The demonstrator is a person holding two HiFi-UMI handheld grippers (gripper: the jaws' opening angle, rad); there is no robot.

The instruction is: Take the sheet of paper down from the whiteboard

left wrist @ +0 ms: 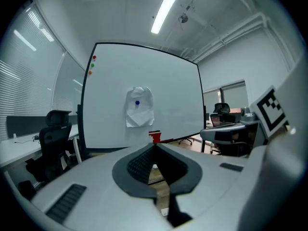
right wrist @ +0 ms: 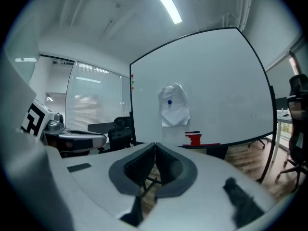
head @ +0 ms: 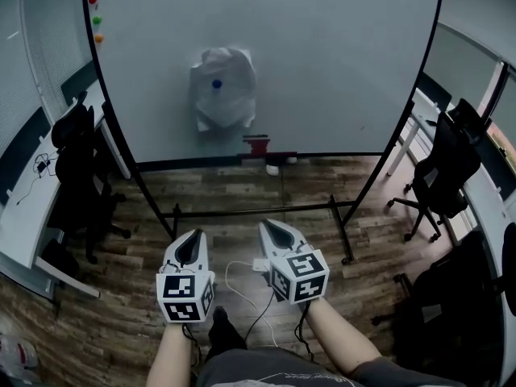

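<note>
White and crumpled, the sheet of paper (head: 223, 87) hung a little left of the middle of the whiteboard (head: 339, 71), well in from every edge. One blue magnet (head: 216, 84) near its top seemed to be all that kept it up, so its lower part bulged loose. I had the left hand-held gripper (head: 193, 236) and the right hand-held gripper (head: 268, 228) side by side, low and well short of the board, both pointed at it. Each one's jaws were pressed together on nothing, which suited an approach. I judged they would need opening before nipping the sheet's loose bottom edge. Three spare magnets (head: 96, 20) sat at the board's upper left corner.
</note>
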